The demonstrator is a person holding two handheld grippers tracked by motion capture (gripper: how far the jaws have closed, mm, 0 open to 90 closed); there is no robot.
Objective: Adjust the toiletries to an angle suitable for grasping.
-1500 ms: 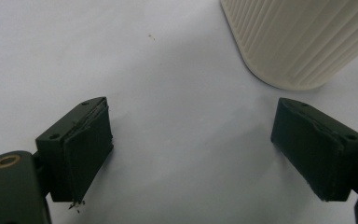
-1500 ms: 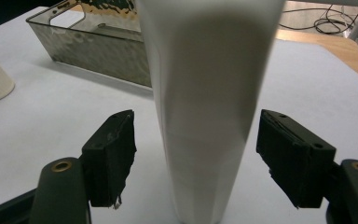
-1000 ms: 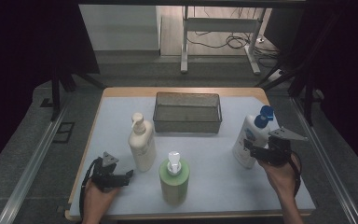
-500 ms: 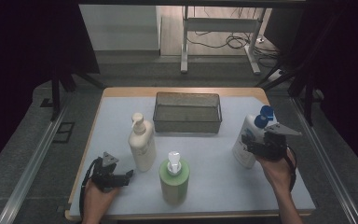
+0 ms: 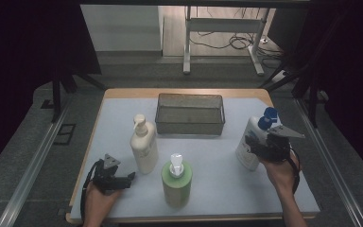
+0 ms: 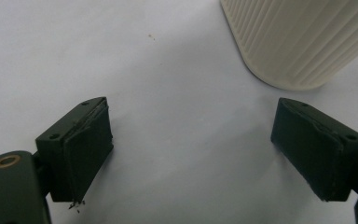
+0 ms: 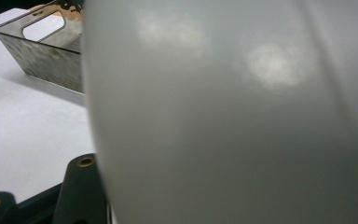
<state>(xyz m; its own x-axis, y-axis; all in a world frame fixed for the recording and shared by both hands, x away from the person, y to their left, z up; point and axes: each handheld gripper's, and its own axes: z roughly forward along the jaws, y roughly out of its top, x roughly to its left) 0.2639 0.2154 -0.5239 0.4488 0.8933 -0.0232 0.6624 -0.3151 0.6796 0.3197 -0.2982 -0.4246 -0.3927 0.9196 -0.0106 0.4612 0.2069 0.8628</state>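
A white bottle with a blue cap (image 5: 251, 142) stands at the table's right and leans a little left. My right gripper (image 5: 255, 145) reaches in from its right, and the bottle's body sits between the jaws. The jaws have just been closing on it. In the right gripper view the bottle (image 7: 223, 116) hides the pads, so I cannot tell if they press. My left gripper (image 5: 128, 178) rests low at the front left, open and empty (image 6: 193, 140). The ribbed base of a cream pump bottle (image 6: 298, 42) stands just ahead of it.
The cream pump bottle (image 5: 144, 147) stands left of centre. A green pump bottle (image 5: 176, 183) is near the front edge. A wire mesh basket (image 5: 190, 124) sits at the back middle; it also appears in the right gripper view (image 7: 37, 51). The white mat (image 5: 217, 161) covers the tabletop.
My right gripper has edged left onto the white bottle. The left gripper and the other bottles have not moved.
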